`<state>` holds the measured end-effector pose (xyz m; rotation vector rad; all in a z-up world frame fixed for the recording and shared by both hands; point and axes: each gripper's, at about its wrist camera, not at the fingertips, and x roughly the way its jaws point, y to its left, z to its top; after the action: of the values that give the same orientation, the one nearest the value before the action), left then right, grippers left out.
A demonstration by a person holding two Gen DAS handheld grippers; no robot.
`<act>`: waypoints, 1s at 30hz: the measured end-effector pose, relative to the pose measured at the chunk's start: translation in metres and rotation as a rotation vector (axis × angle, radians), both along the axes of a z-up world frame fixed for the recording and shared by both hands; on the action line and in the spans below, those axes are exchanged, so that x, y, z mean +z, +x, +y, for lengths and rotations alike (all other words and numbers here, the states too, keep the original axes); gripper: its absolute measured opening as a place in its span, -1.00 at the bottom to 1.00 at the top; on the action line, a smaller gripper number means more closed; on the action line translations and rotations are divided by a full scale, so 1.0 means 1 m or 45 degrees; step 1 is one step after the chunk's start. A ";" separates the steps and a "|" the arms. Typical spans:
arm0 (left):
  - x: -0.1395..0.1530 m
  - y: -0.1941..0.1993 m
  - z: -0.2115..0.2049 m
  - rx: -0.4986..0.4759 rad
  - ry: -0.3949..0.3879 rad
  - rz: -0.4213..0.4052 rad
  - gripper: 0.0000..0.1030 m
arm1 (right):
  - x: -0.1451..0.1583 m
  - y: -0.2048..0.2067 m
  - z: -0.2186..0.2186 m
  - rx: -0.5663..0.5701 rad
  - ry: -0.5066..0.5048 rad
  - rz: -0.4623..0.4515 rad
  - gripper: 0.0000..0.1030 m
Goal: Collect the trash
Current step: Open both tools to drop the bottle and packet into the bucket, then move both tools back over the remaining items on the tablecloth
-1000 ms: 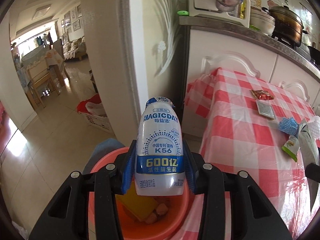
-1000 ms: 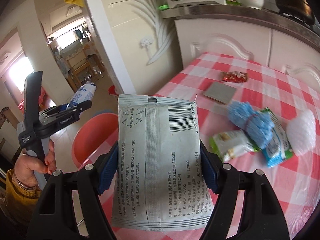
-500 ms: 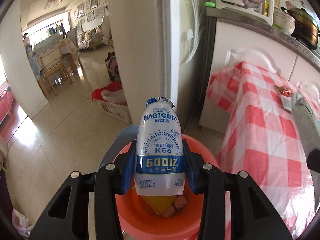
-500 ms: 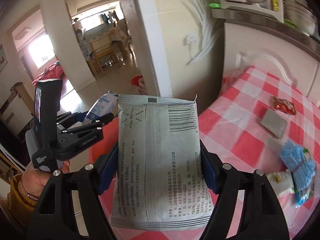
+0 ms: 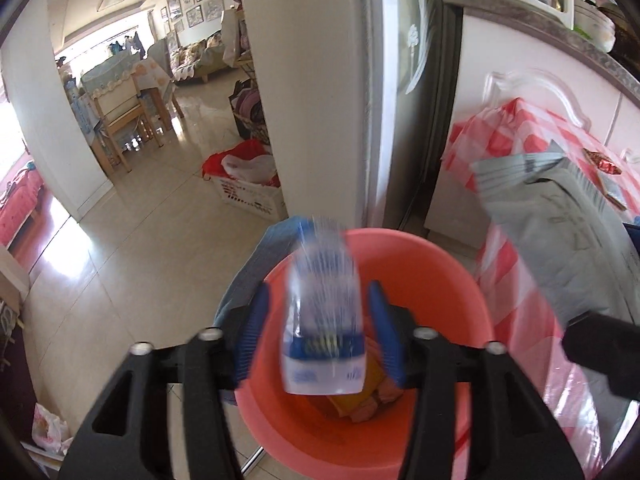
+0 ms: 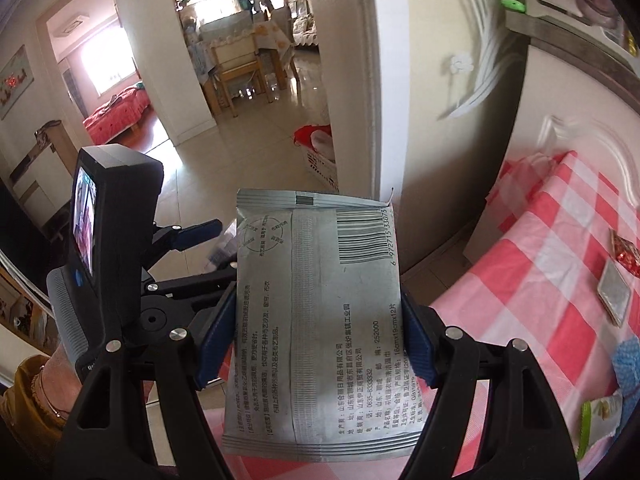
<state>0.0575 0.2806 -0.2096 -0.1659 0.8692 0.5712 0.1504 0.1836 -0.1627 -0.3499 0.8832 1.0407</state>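
A white and blue drink bottle (image 5: 324, 312), blurred, drops between the fingers of my left gripper (image 5: 318, 288), whose jaws are opening; gaps show on both sides of it. Right under it stands an orange bucket (image 5: 420, 248) with yellow and pink scraps inside. In the right wrist view my right gripper (image 6: 316, 296) is shut on a flat grey printed packet (image 6: 320, 320), held upright beside the left gripper (image 6: 208, 254). The same packet (image 5: 560, 248) shows at the right of the left wrist view, above the table's edge next to the bucket.
A table with a red-checked cloth (image 6: 540, 260) carries a red wrapper (image 6: 626, 250), a flat grey pouch (image 6: 614, 296), a blue net (image 6: 628, 364) and a green-white packet (image 6: 600, 416). A white basket (image 5: 248, 196) sits on the tiled floor by the pillar. Blue cloth (image 5: 256, 268) lies beside the bucket.
The left gripper moved over the bucket and let go of the bottle, which now falls. The right gripper swung left with the packet, closer to the left gripper.
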 end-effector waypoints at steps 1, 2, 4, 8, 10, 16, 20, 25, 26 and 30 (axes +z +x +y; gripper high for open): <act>-0.002 0.000 0.002 0.012 0.006 0.008 0.42 | -0.003 0.000 0.003 0.004 -0.005 0.001 0.44; -0.003 0.000 0.003 0.025 0.015 0.014 0.52 | -0.006 0.001 0.007 0.006 -0.010 0.004 0.45; -0.005 0.000 0.005 0.036 0.017 0.022 0.57 | -0.013 0.001 0.014 0.012 -0.019 0.018 0.49; -0.009 0.002 0.006 0.068 0.061 0.071 0.63 | -0.022 0.005 0.020 0.013 -0.011 0.051 0.64; -0.008 0.001 0.005 0.072 0.066 0.070 0.72 | -0.023 0.008 0.017 -0.012 -0.002 0.056 0.71; -0.004 0.001 0.007 0.087 0.090 0.066 0.78 | -0.021 0.013 0.001 -0.041 0.053 0.102 0.72; -0.003 0.001 0.009 0.100 0.106 0.077 0.79 | -0.019 0.012 -0.008 -0.054 0.082 0.107 0.72; 0.001 0.002 0.007 0.102 0.114 0.074 0.79 | -0.017 0.014 -0.025 -0.114 0.125 0.123 0.72; 0.004 0.003 0.004 0.100 0.119 0.071 0.79 | -0.015 0.015 -0.031 -0.125 0.134 0.123 0.72; 0.014 0.007 -0.009 0.075 0.125 0.048 0.80 | -0.008 0.017 -0.055 -0.188 0.173 0.117 0.77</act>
<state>0.0647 0.2717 -0.1954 -0.0920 0.8729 0.6725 0.1669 0.1286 -0.1703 -0.1217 0.9008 0.9800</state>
